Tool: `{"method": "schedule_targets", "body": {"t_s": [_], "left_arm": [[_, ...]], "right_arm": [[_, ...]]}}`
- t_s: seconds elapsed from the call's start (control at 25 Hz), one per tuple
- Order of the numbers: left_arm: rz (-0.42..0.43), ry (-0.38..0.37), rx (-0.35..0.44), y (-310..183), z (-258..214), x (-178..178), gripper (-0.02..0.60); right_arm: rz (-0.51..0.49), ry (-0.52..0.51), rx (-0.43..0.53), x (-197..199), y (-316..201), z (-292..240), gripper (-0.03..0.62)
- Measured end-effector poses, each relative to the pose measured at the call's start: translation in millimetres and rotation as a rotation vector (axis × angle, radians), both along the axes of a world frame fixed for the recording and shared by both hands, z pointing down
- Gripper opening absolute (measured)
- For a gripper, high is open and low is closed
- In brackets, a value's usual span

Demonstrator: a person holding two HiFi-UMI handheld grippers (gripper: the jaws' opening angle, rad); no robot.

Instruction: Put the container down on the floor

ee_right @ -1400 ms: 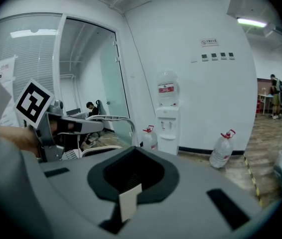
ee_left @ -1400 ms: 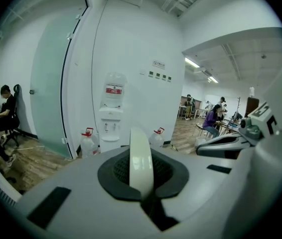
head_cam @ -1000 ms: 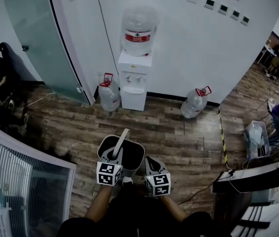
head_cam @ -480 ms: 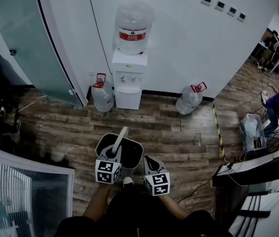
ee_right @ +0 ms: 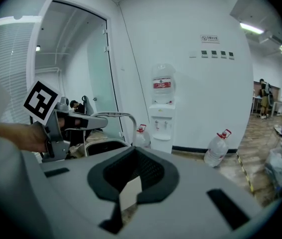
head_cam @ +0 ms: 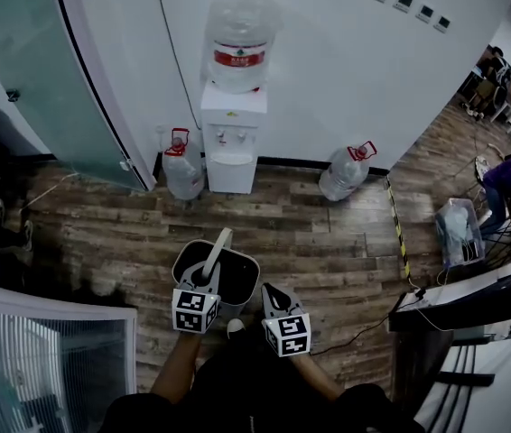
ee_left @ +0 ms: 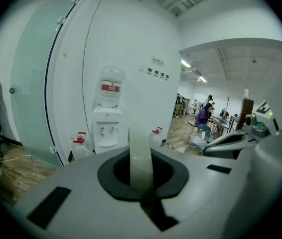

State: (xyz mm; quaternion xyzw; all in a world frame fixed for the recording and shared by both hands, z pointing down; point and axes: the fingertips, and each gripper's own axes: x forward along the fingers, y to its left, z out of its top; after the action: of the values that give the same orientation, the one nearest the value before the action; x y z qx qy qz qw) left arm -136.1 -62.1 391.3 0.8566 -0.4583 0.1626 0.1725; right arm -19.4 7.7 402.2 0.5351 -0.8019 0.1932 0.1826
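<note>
A dark container (head_cam: pixel 242 266) with a pale rim hangs by its upright white handle (head_cam: pixel 218 247) over the wooden floor, just ahead of my feet. My left gripper (head_cam: pixel 209 278) is shut on that handle; in the left gripper view the handle (ee_left: pixel 139 156) runs up between the closed jaws. My right gripper (head_cam: pixel 272 294) is just right of the container, apart from it, shut with nothing in it. The right gripper view shows the container (ee_right: pixel 101 147), its arched handle (ee_right: pixel 112 115) and the left gripper (ee_right: pixel 61 126) to the left.
A water dispenser (head_cam: pixel 234 133) stands against the white wall ahead, with a water jug on the floor at each side (head_cam: pixel 183 168) (head_cam: pixel 346 173). A glass partition (head_cam: pixel 48 79) is on the left. A desk edge (head_cam: pixel 472 294), a bagged bin (head_cam: pixel 459 231) and a floor cable (head_cam: pixel 368 330) are on the right.
I have moved a little toward the wall, carrying the container along. Both grippers keep the same stance, and the left one still grips the handle.
</note>
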Motion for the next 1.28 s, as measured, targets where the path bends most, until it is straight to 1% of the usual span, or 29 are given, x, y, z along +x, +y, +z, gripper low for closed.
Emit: {"method": "schedule_targets", "body": {"t_s": [0.64, 1.0, 1.28], "left_arm": [[-0.002, 0.019, -0.006, -11.2, 2.9, -2.7, 0.012], [-0.02, 0.005, -0.018, -19.7, 6.6, -7.0, 0.013], [-0.039, -0.011, -0.028, -35.7, 11.0, -3.7, 0.012]], "right_arm": [[0.039, -0.018, -0.004, 3.8, -20.9, 1.0, 0.011], [0.008, -0.027, -0.016, -4.5, -34.5, 4.3, 0.011], [-0.011, -0.05, -0.016, -1.6, -57.0, 8.5, 0.011]]}}
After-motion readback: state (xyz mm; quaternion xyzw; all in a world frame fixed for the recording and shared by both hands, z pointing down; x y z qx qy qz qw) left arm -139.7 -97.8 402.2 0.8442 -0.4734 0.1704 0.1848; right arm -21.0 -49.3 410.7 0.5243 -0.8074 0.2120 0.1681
